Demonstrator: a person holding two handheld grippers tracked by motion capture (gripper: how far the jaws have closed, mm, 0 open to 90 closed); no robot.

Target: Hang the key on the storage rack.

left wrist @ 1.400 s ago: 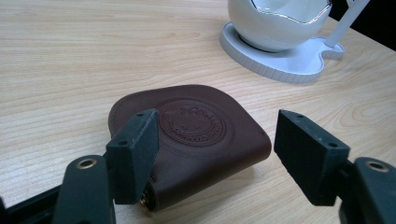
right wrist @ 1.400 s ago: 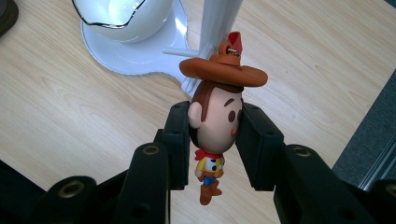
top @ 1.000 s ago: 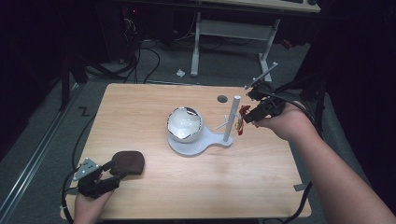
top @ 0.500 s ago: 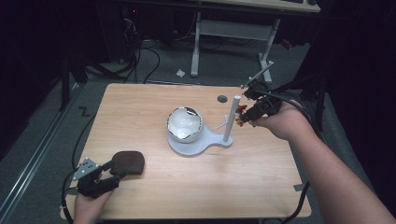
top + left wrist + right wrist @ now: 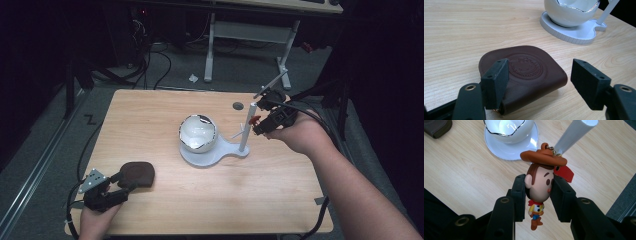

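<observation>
A cowboy figure keychain (image 5: 539, 182) with a brown hat and a red tag hangs between the jaws of my right gripper (image 5: 540, 181), which is shut on its head. In the high view my right gripper (image 5: 261, 125) holds the keychain (image 5: 255, 120) right beside the upper part of a white post (image 5: 246, 127). The post rises from a white stand (image 5: 227, 150) that carries an eggshell-shaped white bowl (image 5: 197, 132). At the table's near left, my left gripper (image 5: 125, 182) stands open around a brown leather pouch (image 5: 137, 172). Its jaws flank the pouch (image 5: 529, 75) without pressing it.
A small dark round spot (image 5: 238, 106) marks the table behind the stand. The table's right edge (image 5: 320, 165) runs below my right forearm. Cables and a desk frame (image 5: 210, 45) lie on the floor beyond the far edge.
My right gripper has edged slightly left and down with the keychain, closer to the white post. The left gripper and pouch have not moved.
</observation>
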